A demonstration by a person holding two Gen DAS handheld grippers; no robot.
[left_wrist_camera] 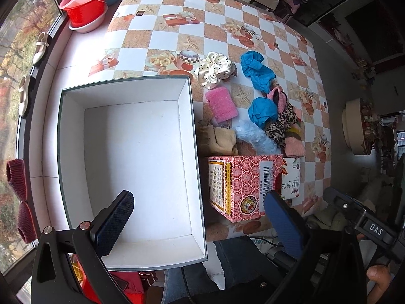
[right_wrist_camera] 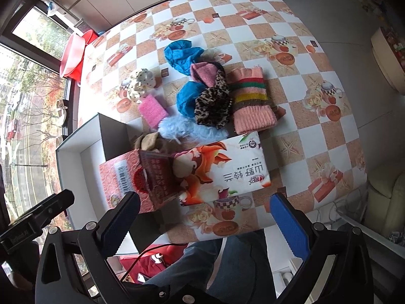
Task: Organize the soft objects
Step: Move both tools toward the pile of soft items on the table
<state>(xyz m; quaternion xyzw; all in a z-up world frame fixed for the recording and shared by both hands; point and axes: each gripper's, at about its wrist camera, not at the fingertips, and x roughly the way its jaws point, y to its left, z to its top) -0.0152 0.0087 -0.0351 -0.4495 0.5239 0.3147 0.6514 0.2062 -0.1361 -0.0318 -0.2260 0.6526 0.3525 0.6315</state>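
A white open box (left_wrist_camera: 136, 157) (right_wrist_camera: 73, 162) stands empty at the table's left. Right of it lies a heap of soft things: a cream dotted scrunchie (left_wrist_camera: 215, 69) (right_wrist_camera: 139, 83), a pink sponge (left_wrist_camera: 221, 103) (right_wrist_camera: 153, 110), blue crumpled cloths (left_wrist_camera: 257, 71) (right_wrist_camera: 184, 55), a leopard scrunchie (left_wrist_camera: 282, 124) (right_wrist_camera: 214, 106), a pale blue fluffy piece (left_wrist_camera: 255, 136) (right_wrist_camera: 182, 128), a tan sock (left_wrist_camera: 217, 139) (right_wrist_camera: 149, 140) and a striped pink knit (right_wrist_camera: 251, 103). My left gripper (left_wrist_camera: 200, 217) hovers open over the box's near corner. Held open too, my right gripper (right_wrist_camera: 202, 217) is near the table's front edge.
A red patterned carton (left_wrist_camera: 243, 185) (right_wrist_camera: 131, 177) and a tissue pack (right_wrist_camera: 227, 167) lie in front of the heap. Red basins (left_wrist_camera: 86, 5) are stacked on the window sill at the far left. A person's legs (right_wrist_camera: 215, 266) are below the table edge.
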